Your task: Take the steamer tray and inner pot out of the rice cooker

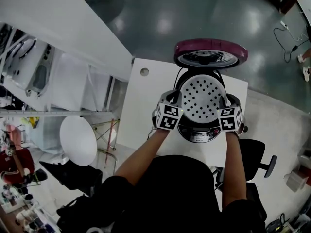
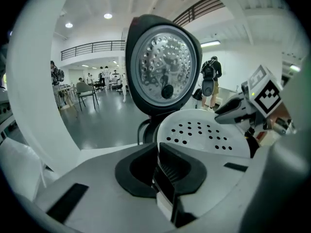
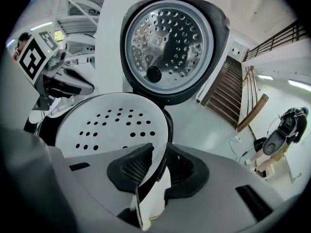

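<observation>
Steamer tray (image 1: 201, 97), round, white, smooth, perforated

No legible text, label or number anywhere.

Print on rice cooker (image 1: 194, 130) panel too small to read, inner pot hidden beneath steamer tray (image 1: 201, 98)

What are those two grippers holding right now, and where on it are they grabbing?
The left gripper pinches the white steamer tray by its rim. The right gripper has the opposite rim between its jaws, but not clamped yet.
</observation>
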### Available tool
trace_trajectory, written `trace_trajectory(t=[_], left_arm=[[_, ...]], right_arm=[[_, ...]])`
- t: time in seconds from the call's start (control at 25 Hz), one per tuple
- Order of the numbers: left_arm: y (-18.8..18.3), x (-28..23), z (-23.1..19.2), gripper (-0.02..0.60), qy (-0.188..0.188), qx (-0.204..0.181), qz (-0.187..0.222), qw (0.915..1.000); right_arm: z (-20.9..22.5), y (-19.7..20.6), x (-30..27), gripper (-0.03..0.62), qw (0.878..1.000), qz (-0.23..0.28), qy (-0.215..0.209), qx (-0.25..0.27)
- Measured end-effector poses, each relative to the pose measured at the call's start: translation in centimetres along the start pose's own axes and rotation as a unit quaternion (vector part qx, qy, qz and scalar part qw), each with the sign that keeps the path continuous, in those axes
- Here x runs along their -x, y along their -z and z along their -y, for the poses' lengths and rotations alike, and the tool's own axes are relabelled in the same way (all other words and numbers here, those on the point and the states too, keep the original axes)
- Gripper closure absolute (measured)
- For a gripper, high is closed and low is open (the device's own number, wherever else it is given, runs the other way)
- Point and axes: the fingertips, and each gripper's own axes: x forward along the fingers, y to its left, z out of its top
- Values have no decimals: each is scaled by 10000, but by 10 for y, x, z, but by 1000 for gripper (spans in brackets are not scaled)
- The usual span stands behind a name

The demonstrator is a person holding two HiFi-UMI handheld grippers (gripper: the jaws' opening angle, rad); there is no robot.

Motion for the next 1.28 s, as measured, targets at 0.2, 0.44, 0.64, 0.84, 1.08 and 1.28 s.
trace_trajectory(t=[0.2, 0.44, 0.64, 0.84, 1.08, 1.28], left_arm=[[2, -3, 14, 568, 207, -11, -49, 9998], [8, -13, 13, 429, 231, 4, -236, 9995], [1, -10, 16, 489, 139, -80, -135, 9998], [-8, 1, 20, 508, 78, -1, 74, 9999], [-18, 33, 20, 514, 57, 92, 357, 9993], [-33, 70, 23, 525, -215, 262, 682, 9971]], right_arm=[[2, -6, 13, 521, 9994, 264, 14, -201], [2, -3, 24, 517, 9985, 440, 33, -327], [1, -3, 32, 513, 9975, 569, 29, -419], [3, -3, 40, 513, 9963, 700, 93, -495], [-5, -9, 58, 517, 9918, 1001, -21, -797], [-6, -21, 83, 525, 9831, 1486, -222, -1043]])
